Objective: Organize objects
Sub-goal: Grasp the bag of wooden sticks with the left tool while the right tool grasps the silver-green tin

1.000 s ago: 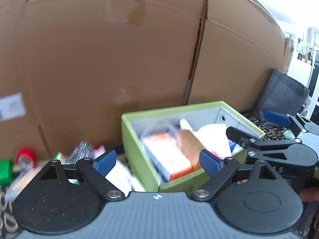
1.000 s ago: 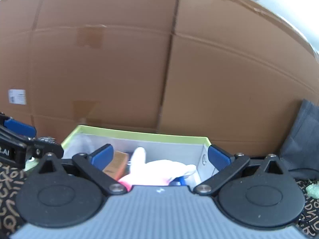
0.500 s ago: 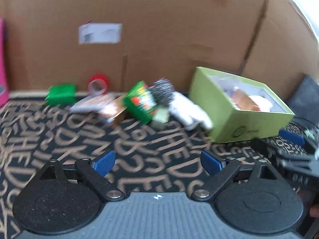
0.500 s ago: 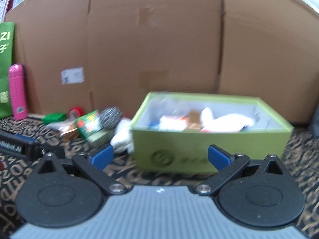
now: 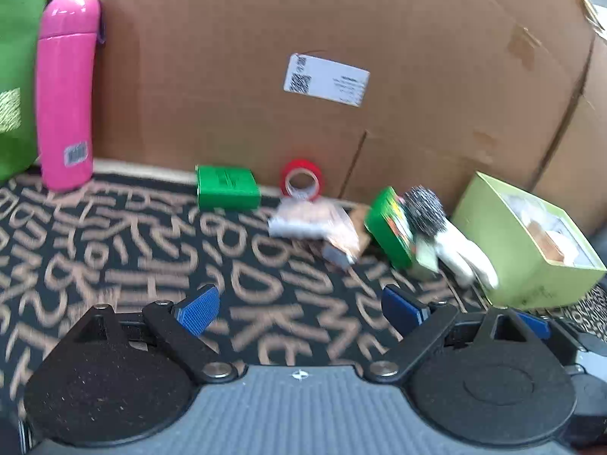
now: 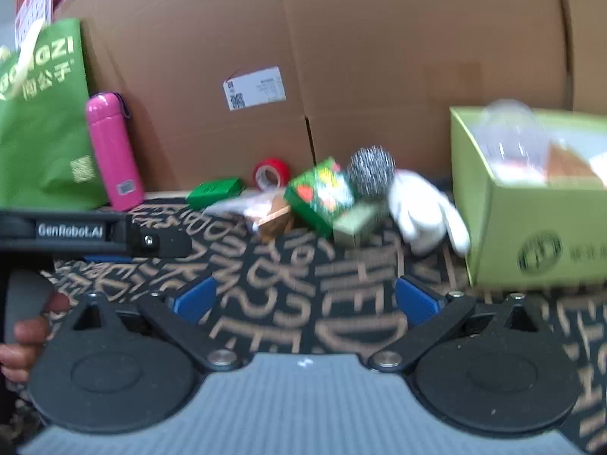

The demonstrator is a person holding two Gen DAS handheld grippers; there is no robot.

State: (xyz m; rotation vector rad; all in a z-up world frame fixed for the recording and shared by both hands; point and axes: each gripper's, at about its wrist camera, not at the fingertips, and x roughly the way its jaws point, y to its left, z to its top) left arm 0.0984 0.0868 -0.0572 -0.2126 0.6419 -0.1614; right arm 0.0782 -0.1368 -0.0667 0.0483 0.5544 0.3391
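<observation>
— Count on the patterned mat [image 5: 125, 250]?
— One pink bottle [image 5: 66, 91] upright at the far left edge, touching or just beside one green bag [image 6: 41, 121]. One flat green box [image 5: 227, 187] and one red tape roll [image 5: 301, 180] along the far edge, against the cardboard wall [image 5: 341, 38]. One clear packet [image 5: 309, 222] lying just in front of the tape roll. One printed green carton [image 6: 318, 195], tilted, with one steel scourer [image 6: 370, 172] touching its right side. One small olive box [image 6: 356, 223] just below the scourer. One white plush toy [image 6: 421, 214] lying between the scourer and one lime storage box [image 6: 531, 204].
— Inside the lime storage box?
— Blurred; a clear plastic dome [image 6: 508, 136] and something brown beside it, no more to tell.
— Left gripper [image 5: 299, 307]?
— Jaws spread wide, nothing between the blue pads [image 5: 197, 309]. Pile ahead and to the right, well apart; storage box at the far right.
— Right gripper [image 6: 307, 299]?
— Likewise spread and empty, low over the mat's near edge. Carton and scourer straight ahead, apart from the pads; storage box ahead right. Left gripper's body visible at the left, held by a hand [image 6: 28, 335].
</observation>
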